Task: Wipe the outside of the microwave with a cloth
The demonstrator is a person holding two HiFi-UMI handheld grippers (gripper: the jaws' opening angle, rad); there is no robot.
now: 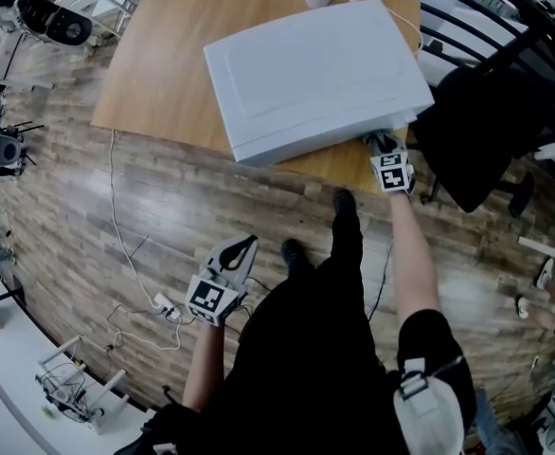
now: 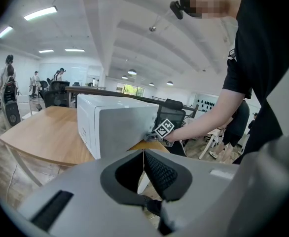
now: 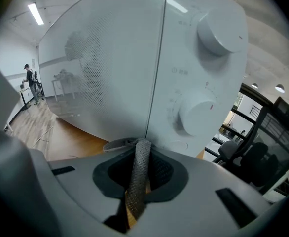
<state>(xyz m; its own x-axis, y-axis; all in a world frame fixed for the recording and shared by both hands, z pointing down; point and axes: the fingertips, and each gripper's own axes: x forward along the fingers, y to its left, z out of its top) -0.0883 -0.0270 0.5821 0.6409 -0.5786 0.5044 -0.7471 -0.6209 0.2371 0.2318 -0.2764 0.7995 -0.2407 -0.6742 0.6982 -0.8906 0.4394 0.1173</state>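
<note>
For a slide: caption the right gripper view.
Right gripper holds a grey cloth at the front of the white microwave, below its lower dial.

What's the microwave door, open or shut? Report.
Shut: the door sits flush with the knob panel, only a thin seam between.

You stand in an open office or lab — long ceiling lights [image 2: 38, 13], black office chairs [image 1: 486, 131], a wooden table [image 1: 159, 60], gear on stands [image 1: 55, 22] along the plank floor [image 1: 98, 216].
</note>
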